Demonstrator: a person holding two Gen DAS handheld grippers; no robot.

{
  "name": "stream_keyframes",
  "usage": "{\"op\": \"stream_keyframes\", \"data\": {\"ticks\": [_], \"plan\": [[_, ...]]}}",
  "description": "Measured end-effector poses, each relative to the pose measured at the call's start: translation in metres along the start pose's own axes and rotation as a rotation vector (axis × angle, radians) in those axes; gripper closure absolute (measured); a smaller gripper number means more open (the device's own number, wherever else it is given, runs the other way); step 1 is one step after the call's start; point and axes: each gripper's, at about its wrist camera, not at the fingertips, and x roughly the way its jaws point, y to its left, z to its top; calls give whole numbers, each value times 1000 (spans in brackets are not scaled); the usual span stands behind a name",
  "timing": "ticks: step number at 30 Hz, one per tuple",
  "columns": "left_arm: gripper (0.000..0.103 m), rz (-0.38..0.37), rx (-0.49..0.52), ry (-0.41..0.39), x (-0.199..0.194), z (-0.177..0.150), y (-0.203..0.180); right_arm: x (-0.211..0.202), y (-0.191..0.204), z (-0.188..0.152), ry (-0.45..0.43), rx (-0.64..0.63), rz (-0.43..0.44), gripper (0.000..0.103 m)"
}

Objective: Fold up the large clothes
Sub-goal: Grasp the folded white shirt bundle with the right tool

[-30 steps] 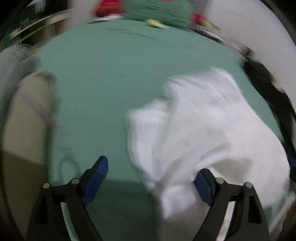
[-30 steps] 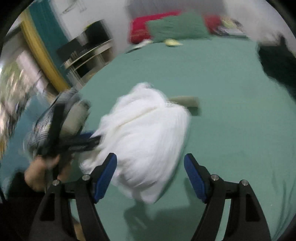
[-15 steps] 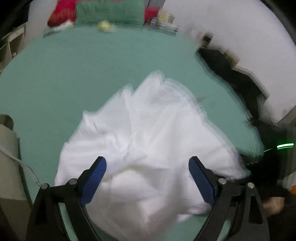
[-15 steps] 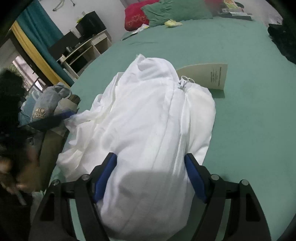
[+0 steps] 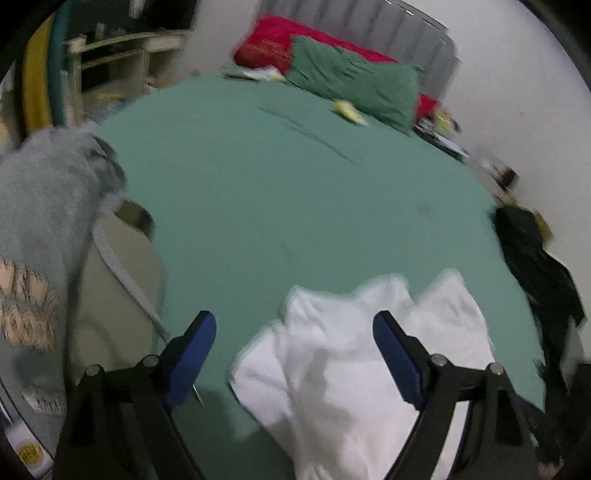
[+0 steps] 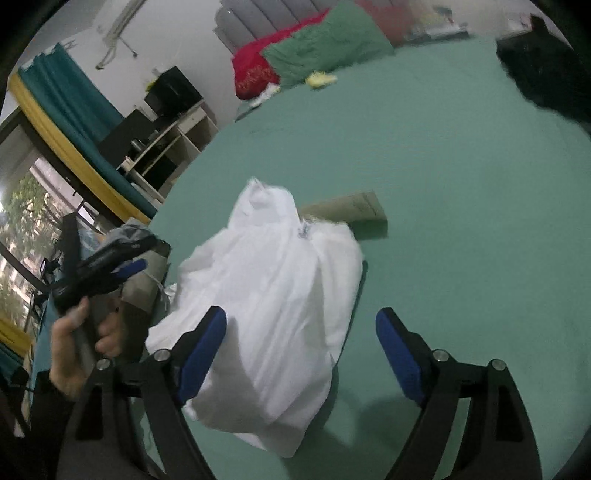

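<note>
Through the left wrist camera, our left gripper (image 5: 293,332) hangs with jaws spread and empty above the white garment (image 5: 354,365), bunched near the bed's (image 5: 295,206) near edge. We should catch a hem or corner, not the bulk. A grey sweatshirt (image 5: 33,236) crowds the left edge and a black garment (image 5: 532,258) the right.

From the right wrist, our right gripper (image 6: 301,336) is opening, pads clear of the cloth. A cardboard tag (image 6: 351,208) lies just behind the heap.

Daylight's coming thru window (image 6: 22,236) w/ teal curtain (image 6: 70,107); shelf unit (image 6: 166,144) standing by white wall (image 6: 177,40); grey headboard (image 5: 388,33) backing bed.
</note>
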Motion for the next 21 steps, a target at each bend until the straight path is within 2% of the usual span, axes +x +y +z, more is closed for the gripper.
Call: {"op": "stream_keyframes", "data": {"ticks": [1, 3, 5, 6, 7, 8, 12, 13, 14, 15, 16, 17, 18, 19, 20, 21], "plan": [[15, -56, 12, 40, 1, 0, 3, 3, -1, 1, 5, 10, 10, 23], [15, -130, 39, 140, 15, -21, -9, 11, -2, -5, 31, 30, 29, 31], [15, -88, 58, 257, 40, -47, -10, 29, -2, -14, 72, 54, 58, 36], [16, -58, 62, 270, 48, -57, -8, 40, 0, -15, 85, 63, 73, 36], [12, -49, 109, 207, 44, -61, -12, 44, 0, -19, 80, 66, 82, 36], [11, -21, 149, 198, 43, -66, -17, 45, 1, -22, 53, 59, 92, 36], [10, -22, 148, 197, 46, -72, -18, 48, 2, -24, 46, 70, 111, 39], [9, -31, 143, 200, 47, -73, -17, 50, 3, -24, 54, 68, 122, 61], [10, -57, 133, 203, 51, -68, -18, 57, 5, -24, 74, 87, 138, 69], [10, -109, 128, 209, 52, -69, -18, 61, 7, -23, 76, 96, 148, 71], [14, -140, 131, 210, 52, -68, -18, 62, 10, -20, 79, 85, 148, 76], [36, -173, 140, 218, 53, -69, -21, 58, 14, -18, 80, 61, 135, 78], [49, -194, 150, 235, 55, -71, -27, 52, 19, -17, 77, 31, 118, 82], [70, -199, 155, 241, 56, -71, -34, 44, 19, -17, 76, 5, 104, 84], [83, -215, 159, 246, 53, -75, -38, 34, 26, -16, 74, -33, 76, 84], [85, -235, 153, 250, 48, -80, -40, 31, 30, -15, 76, -54, 64, 85]]}}
